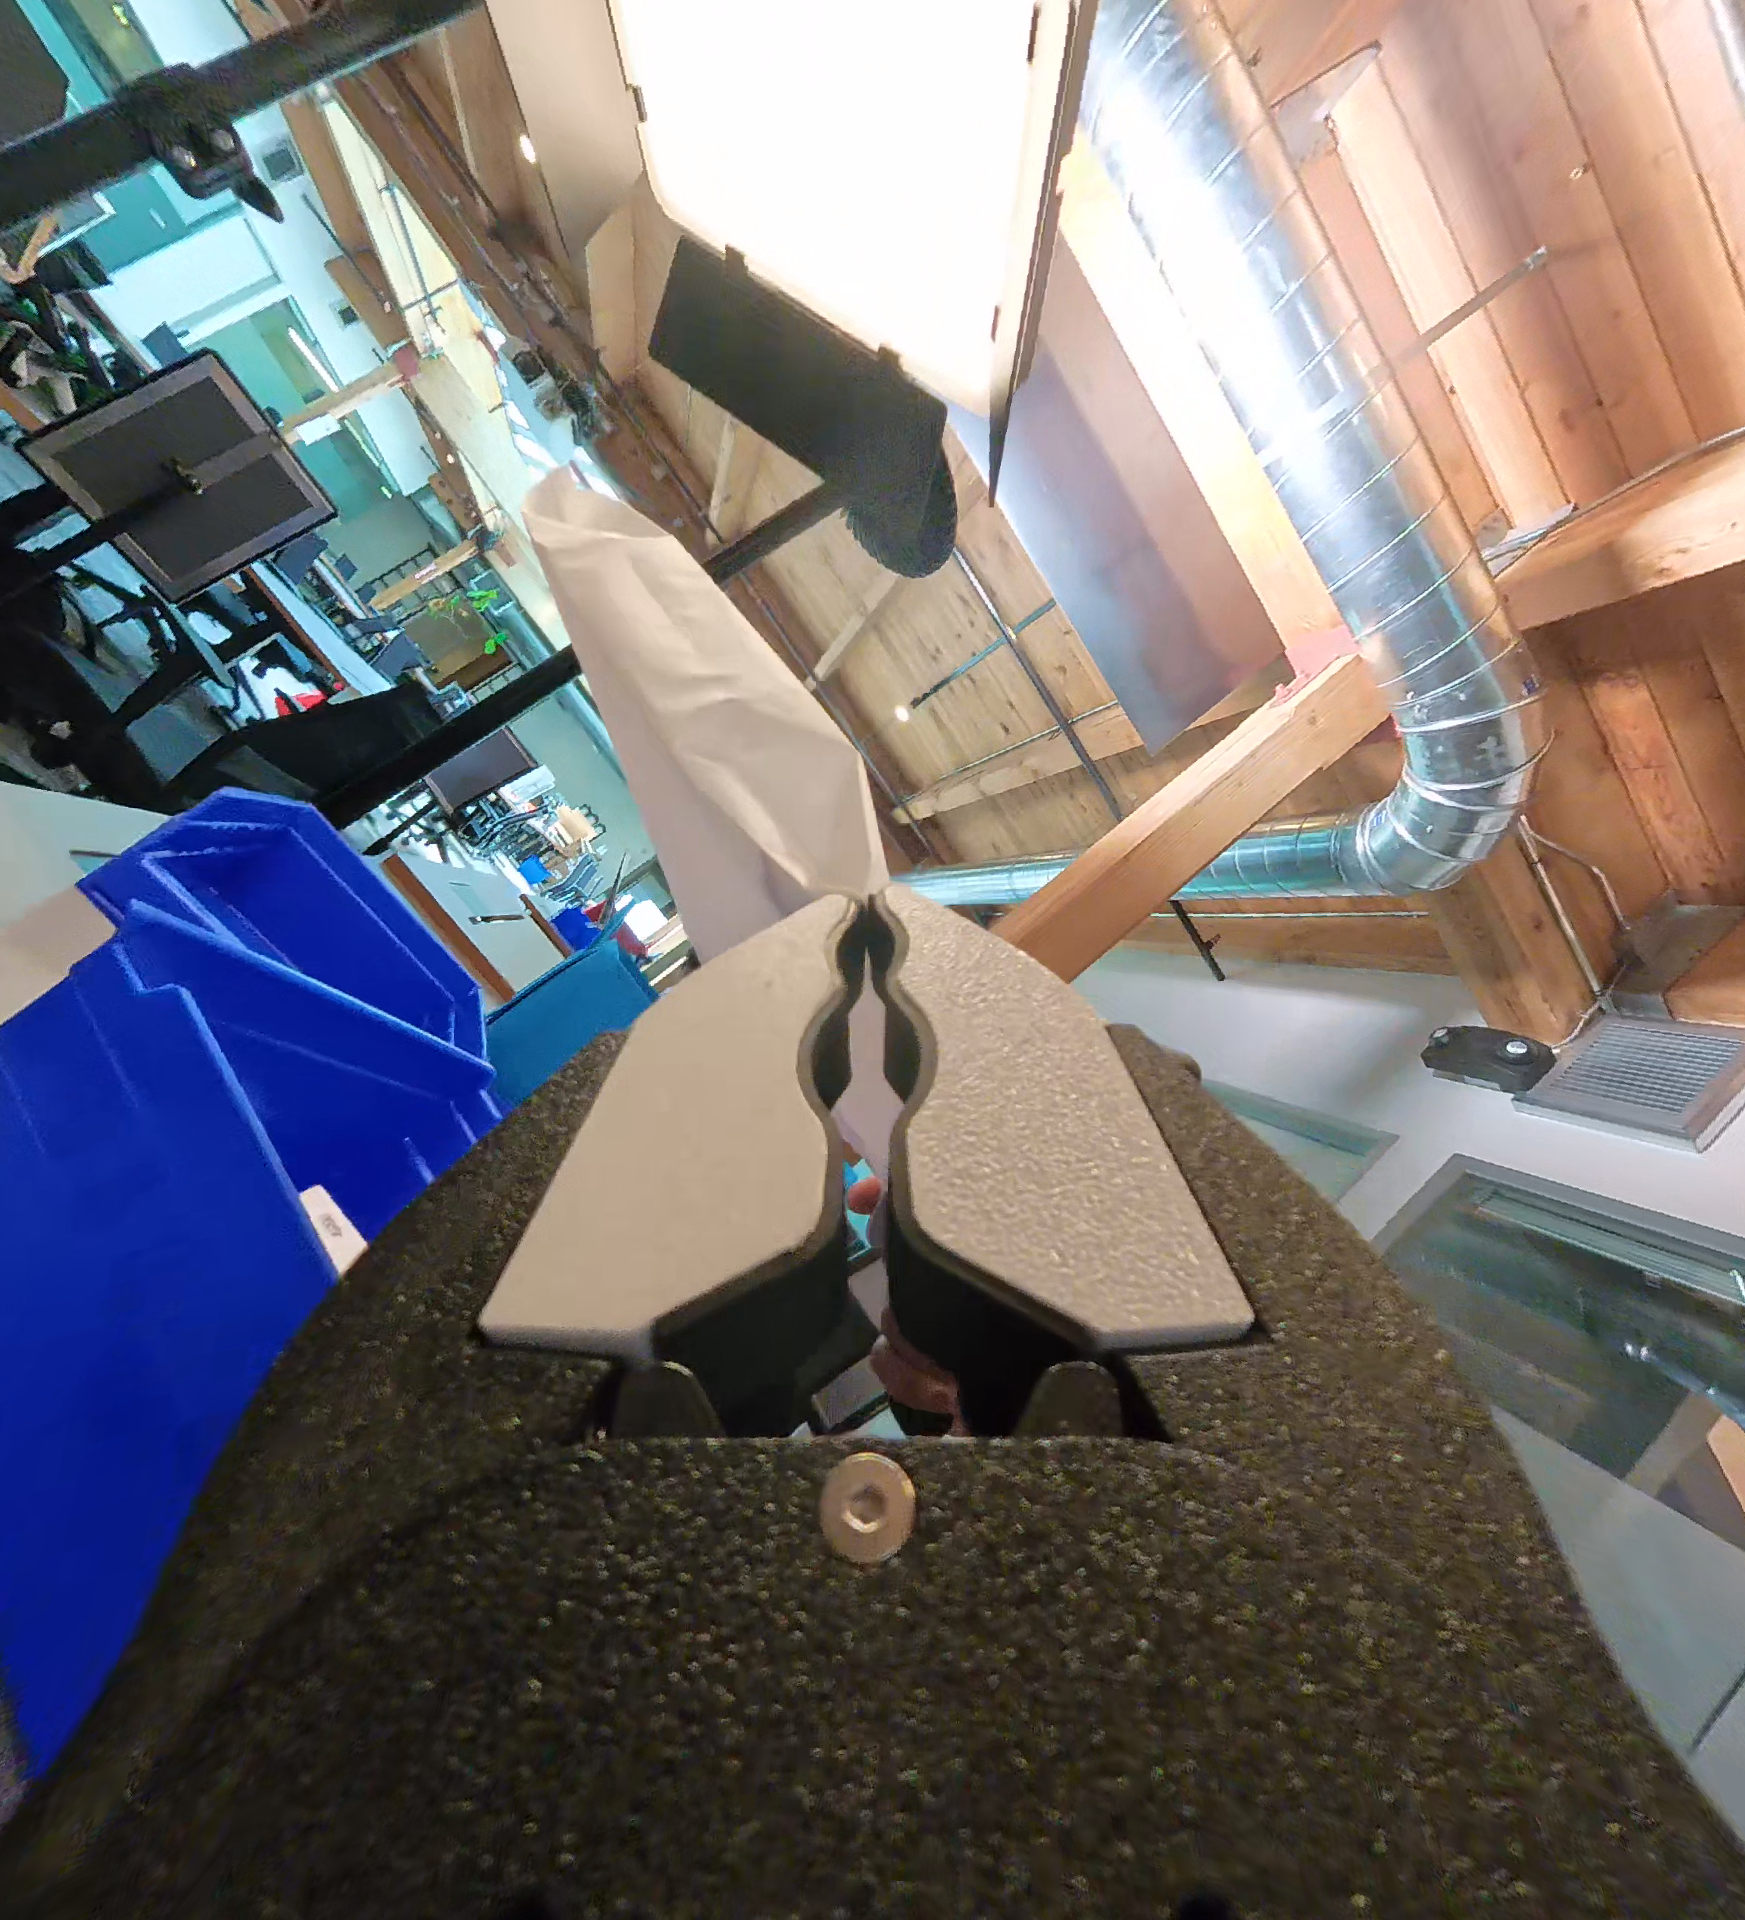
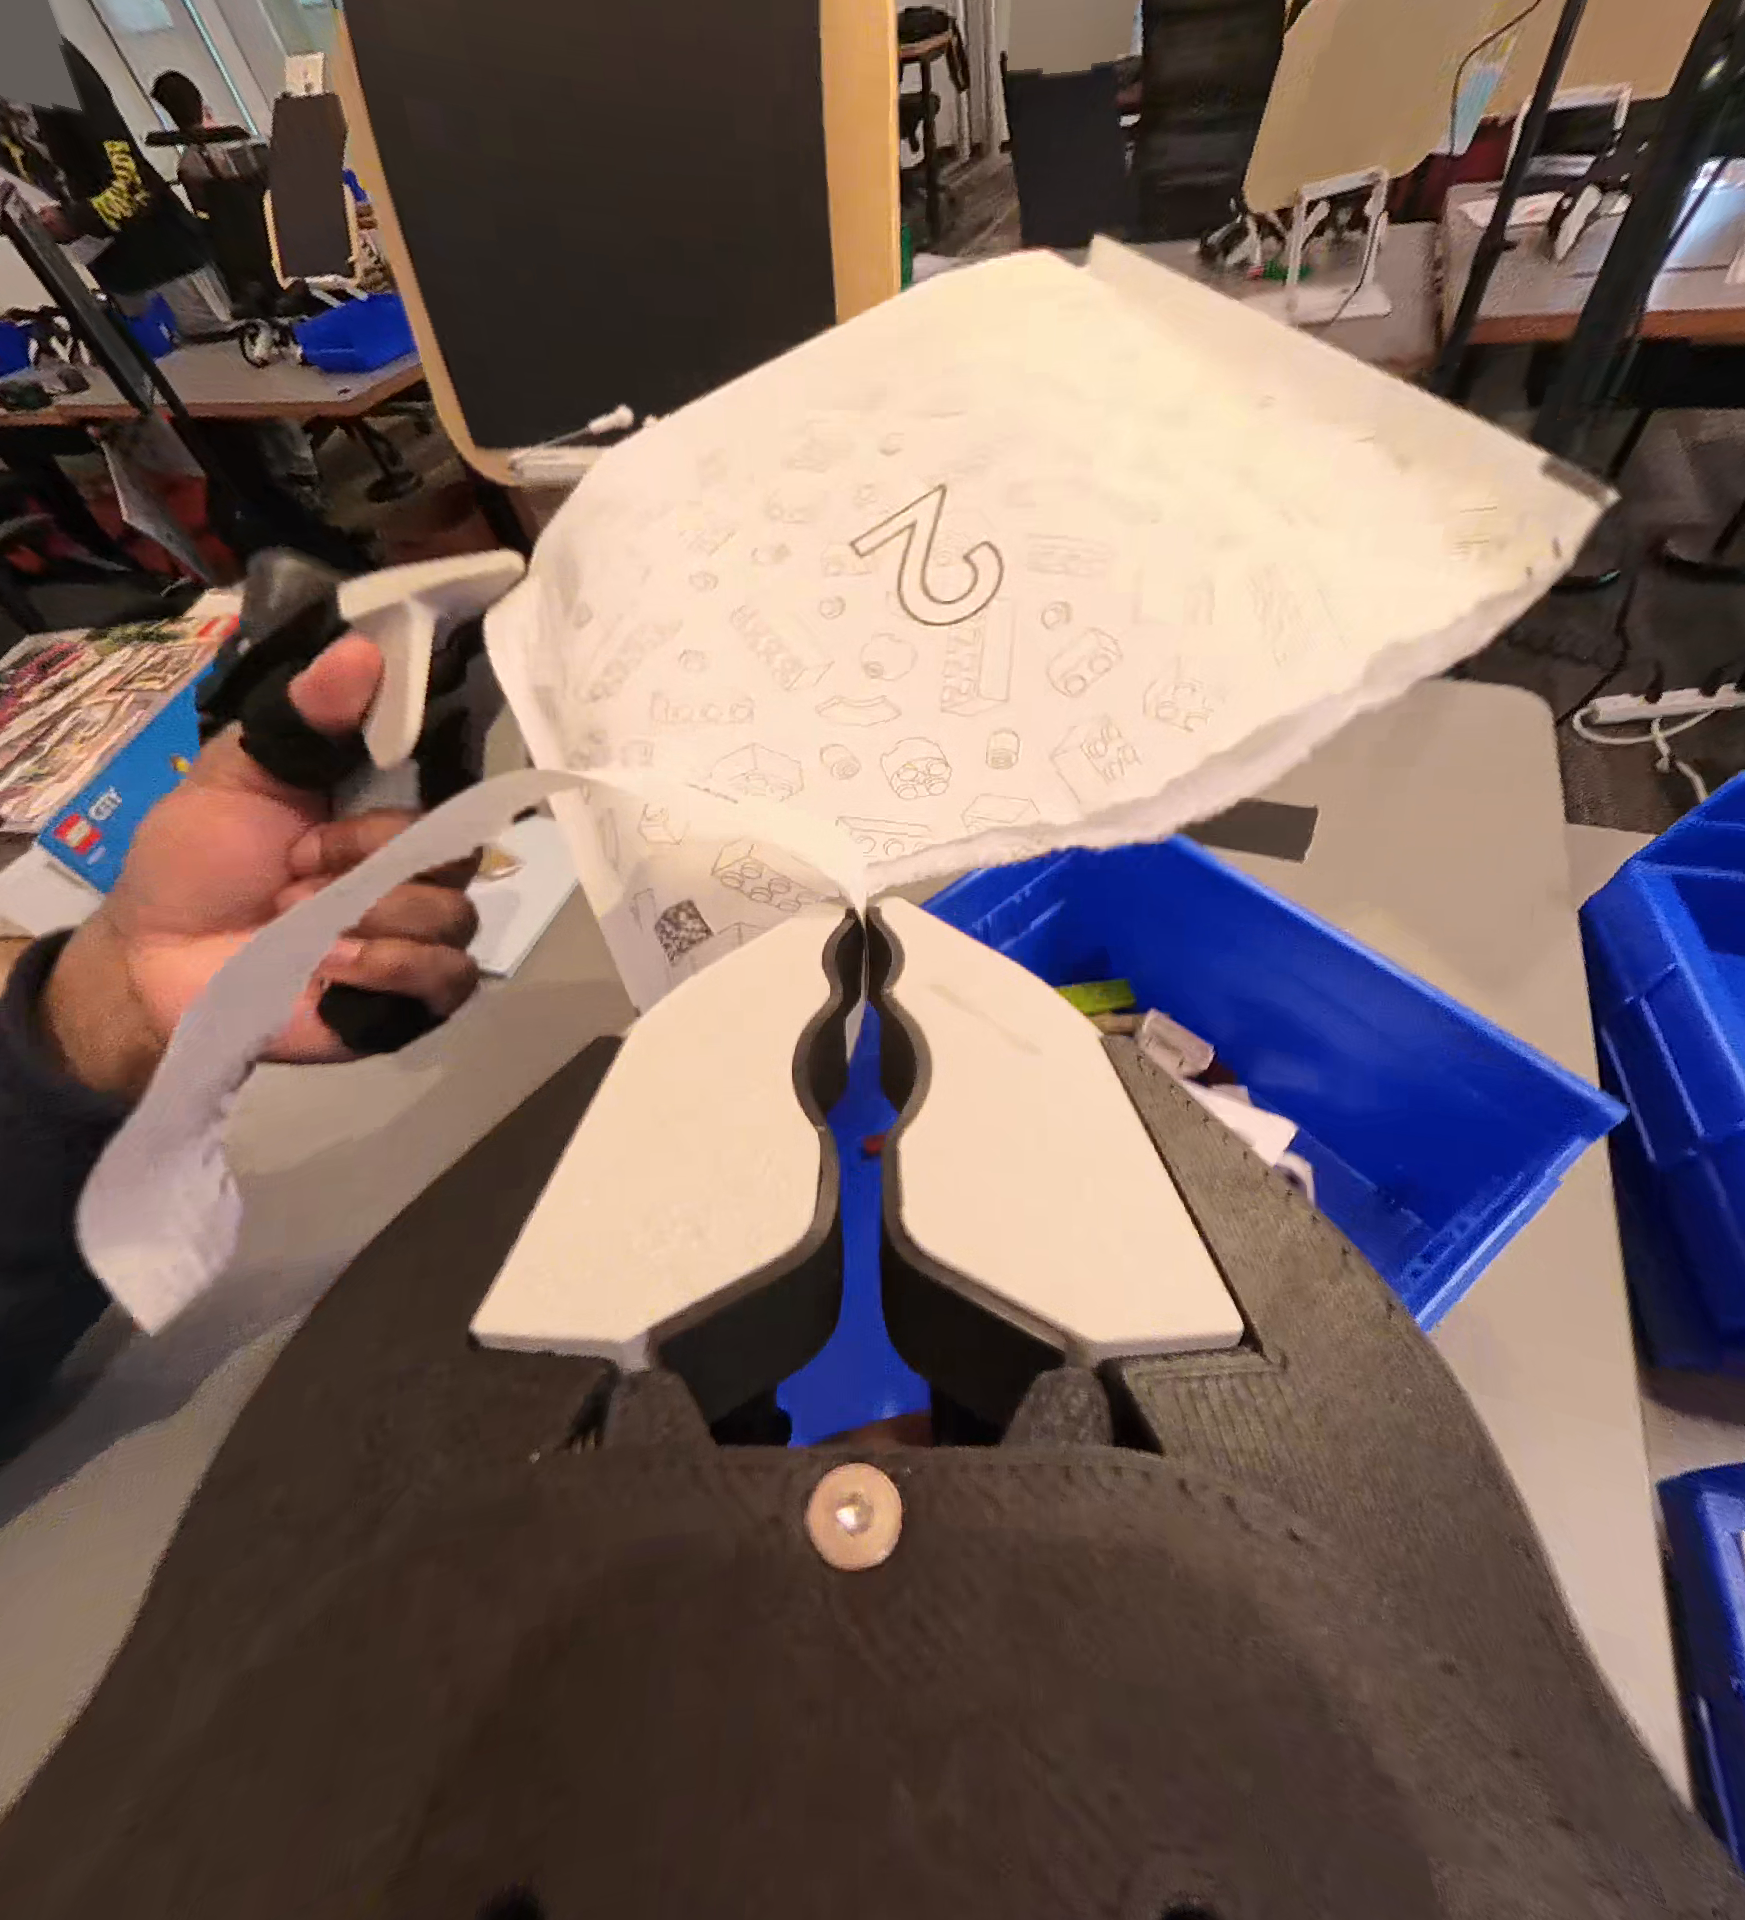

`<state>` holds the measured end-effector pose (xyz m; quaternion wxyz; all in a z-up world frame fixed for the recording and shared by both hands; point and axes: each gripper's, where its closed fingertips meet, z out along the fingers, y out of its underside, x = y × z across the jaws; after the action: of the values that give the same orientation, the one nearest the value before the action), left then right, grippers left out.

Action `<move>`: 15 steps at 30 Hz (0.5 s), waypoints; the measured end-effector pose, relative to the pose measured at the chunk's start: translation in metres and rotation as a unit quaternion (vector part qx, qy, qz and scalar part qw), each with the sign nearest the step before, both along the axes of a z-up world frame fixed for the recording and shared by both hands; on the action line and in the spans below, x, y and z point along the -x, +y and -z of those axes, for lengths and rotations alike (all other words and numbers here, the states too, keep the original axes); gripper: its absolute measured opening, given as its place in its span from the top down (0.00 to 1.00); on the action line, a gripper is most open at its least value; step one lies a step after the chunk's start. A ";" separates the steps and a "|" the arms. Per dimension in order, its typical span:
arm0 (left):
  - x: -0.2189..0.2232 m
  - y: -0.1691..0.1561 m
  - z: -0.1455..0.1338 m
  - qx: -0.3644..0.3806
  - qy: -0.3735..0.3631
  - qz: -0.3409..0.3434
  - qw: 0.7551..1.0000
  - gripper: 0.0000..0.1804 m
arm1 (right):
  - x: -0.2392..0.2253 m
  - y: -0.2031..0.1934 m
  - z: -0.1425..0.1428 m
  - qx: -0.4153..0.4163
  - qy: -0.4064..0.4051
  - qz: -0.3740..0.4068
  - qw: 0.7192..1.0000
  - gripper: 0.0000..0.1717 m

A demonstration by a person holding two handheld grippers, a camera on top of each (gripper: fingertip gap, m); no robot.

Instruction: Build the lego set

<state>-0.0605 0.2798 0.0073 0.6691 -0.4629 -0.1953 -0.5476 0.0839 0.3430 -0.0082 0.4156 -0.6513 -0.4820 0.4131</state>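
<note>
My right gripper (image 2: 866, 914) is shut on the edge of a white paper bag (image 2: 1003, 582) printed with brick outlines. It holds the bag in the air above a blue bin (image 2: 1263, 997). The bag's lower edge is ragged. A long white paper strip (image 2: 255, 997) curls from the bag's left side down past a person's hand (image 2: 224, 852). That hand holds the left gripper, whose pale fingers (image 2: 411, 644) show at the left. In the left wrist view my left gripper (image 1: 870, 909) points up at the ceiling, shut on a white paper strip (image 1: 702, 707) that stands up beyond the tips.
Blue bins stand to the right (image 2: 1730, 1039) on the grey table (image 2: 1419, 769); one shows in the left wrist view (image 1: 172, 1091). The near bin holds small pieces and paper scraps. A brick set box (image 2: 109, 748) lies at the left. A lamp panel (image 1: 826, 156) hangs overhead. Across from one pair of fingers to the other is roughly 15 centimeters.
</note>
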 end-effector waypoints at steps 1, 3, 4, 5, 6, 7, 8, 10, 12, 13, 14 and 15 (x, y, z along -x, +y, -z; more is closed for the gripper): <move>-0.003 0.000 -0.001 0.007 0.011 0.003 1.000 1.00 | -0.004 -0.004 0.004 0.005 -0.003 -0.004 1.000 1.00; -0.007 0.001 -0.002 0.020 0.026 0.008 0.999 1.00 | -0.011 -0.014 0.010 0.026 0.003 -0.017 1.000 1.00; -0.009 0.003 -0.002 0.028 0.035 0.012 0.999 1.00 | -0.015 -0.021 0.014 0.042 0.008 -0.026 0.999 1.00; -0.009 0.005 -0.002 0.034 0.045 0.014 0.998 1.00 | -0.019 -0.029 0.019 0.061 0.015 -0.035 0.997 1.00; -0.010 0.008 -0.003 0.042 0.054 0.016 0.998 0.99 | -0.021 -0.036 0.026 0.081 0.024 -0.041 0.996 1.00; -0.012 0.013 -0.005 0.050 0.065 0.024 0.996 1.00 | -0.021 -0.044 0.033 0.102 0.033 -0.047 0.993 1.00; -0.014 0.017 -0.009 0.053 0.076 0.034 0.995 0.99 | -0.019 -0.050 0.040 0.122 0.040 -0.052 0.990 1.00; -0.016 0.029 -0.017 0.067 0.099 0.044 0.992 0.99 | -0.011 -0.059 0.051 0.158 0.057 -0.057 0.984 1.00; -0.016 0.043 -0.023 0.082 0.124 0.047 0.988 0.99 | -0.001 -0.061 0.055 0.200 0.088 -0.055 0.974 1.00; -0.014 0.049 -0.027 0.087 0.132 0.046 0.986 0.99 | 0.004 -0.061 0.052 0.227 0.111 -0.059 0.966 1.00; -0.011 0.054 -0.032 0.088 0.137 0.041 0.986 0.99 | 0.008 -0.061 0.047 0.253 0.140 -0.066 0.955 1.00; -0.008 0.059 -0.035 0.094 0.144 0.036 0.984 0.99 | 0.010 -0.059 0.040 0.278 0.171 -0.075 0.942 1.00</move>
<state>-0.0529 0.3384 0.0418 0.6237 -0.6046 -0.1308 -0.4779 0.0736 0.2835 -0.0485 0.2620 -0.6225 -0.3172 0.6658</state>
